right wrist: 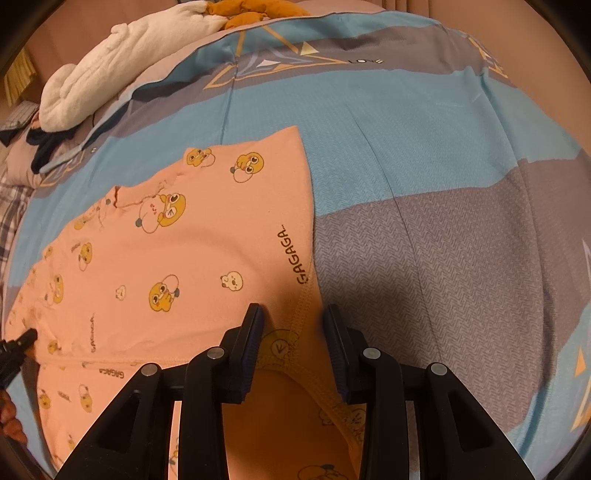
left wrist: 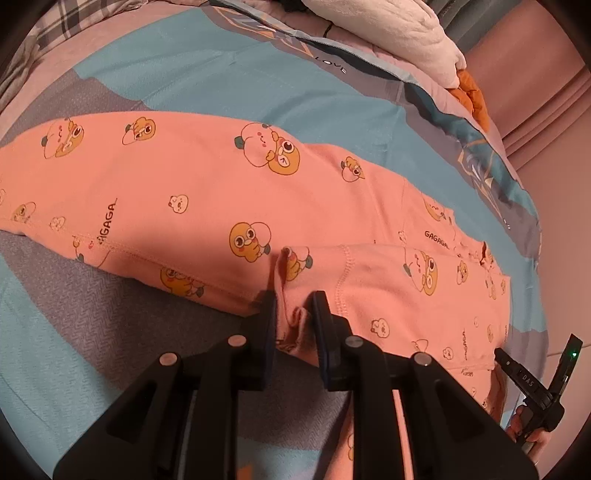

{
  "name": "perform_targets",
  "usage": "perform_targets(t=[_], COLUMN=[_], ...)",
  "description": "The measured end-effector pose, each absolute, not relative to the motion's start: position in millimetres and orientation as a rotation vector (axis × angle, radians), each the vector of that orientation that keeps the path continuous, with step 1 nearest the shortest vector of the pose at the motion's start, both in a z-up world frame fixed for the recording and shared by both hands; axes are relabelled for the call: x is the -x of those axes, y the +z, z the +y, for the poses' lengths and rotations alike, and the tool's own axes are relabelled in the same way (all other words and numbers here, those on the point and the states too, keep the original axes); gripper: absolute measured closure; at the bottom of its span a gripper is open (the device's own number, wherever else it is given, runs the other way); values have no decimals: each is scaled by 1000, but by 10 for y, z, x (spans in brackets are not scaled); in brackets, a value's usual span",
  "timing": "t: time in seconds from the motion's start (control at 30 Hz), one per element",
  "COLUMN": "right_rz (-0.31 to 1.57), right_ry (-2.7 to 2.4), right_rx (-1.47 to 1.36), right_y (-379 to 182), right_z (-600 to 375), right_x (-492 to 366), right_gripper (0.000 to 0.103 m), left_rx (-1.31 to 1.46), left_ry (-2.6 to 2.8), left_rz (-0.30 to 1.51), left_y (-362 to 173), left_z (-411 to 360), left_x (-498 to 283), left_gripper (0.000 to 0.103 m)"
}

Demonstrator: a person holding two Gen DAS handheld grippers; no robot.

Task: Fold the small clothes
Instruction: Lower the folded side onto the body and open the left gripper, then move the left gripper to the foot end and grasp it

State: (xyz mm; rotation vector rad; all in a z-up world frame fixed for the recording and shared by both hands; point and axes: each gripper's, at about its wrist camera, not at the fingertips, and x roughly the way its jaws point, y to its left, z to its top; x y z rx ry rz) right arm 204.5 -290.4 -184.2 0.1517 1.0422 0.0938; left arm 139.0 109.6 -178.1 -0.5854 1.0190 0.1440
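Note:
A pink child's garment (left wrist: 207,192) printed with cartoon ducks and "GAGAGA" lies spread on the bed. In the left wrist view my left gripper (left wrist: 293,301) is closed on a bunched fold of its near edge, pinched between the fingers. In the right wrist view the same garment (right wrist: 192,251) fills the left half. My right gripper (right wrist: 293,314) stands open with the garment's stitched hem lying between its fingers, touching neither pad. The right gripper's body (left wrist: 532,387) shows at the lower right of the left wrist view.
The bed cover (right wrist: 443,229) has blue and grey patches. A white fluffy blanket (right wrist: 122,59) and an orange cloth (right wrist: 251,13) lie at the far side. A plaid cloth (left wrist: 74,22) lies at the far left. Pink wall panels (left wrist: 546,122) stand beyond the bed.

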Motion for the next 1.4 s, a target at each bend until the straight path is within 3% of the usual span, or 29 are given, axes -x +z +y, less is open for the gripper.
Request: perform_targets(t=[0.33,0.47,0.6,0.7,0.8,0.93,1.4], right_rz=[1059,1022,953,881,785,659,580], right_ry=[88,100,130,199,231,272,299], right_rx=[-178,-187,-216,-253,-253,-241,-193], right_y=[-1788,-1653,-1358,-1068,-783,-515,-435], right_z=[-2956,-2961,-2974,-2958,-2913,-2815,-2671], right_x=[-2027,-1903,-1718,-1534,-1372,-1151,-870], right_gripper=[65,60,37,23,11,2,2], left_rx=[646,623,580,568,583,578,679], left_ry=[214,217,227,252,261,295,477], left_rz=[1002,987,900,816,751,702,646], left_y=[-1746,-1595,-1278,-1039,-851,-685,-878], left_z=[1079,1087,1110,1157,1220,1269,1826], left_x=[-1354,-1223,-948,-715,-530,-355,-56], left_gripper=[78,63,31,16,10,3,1])
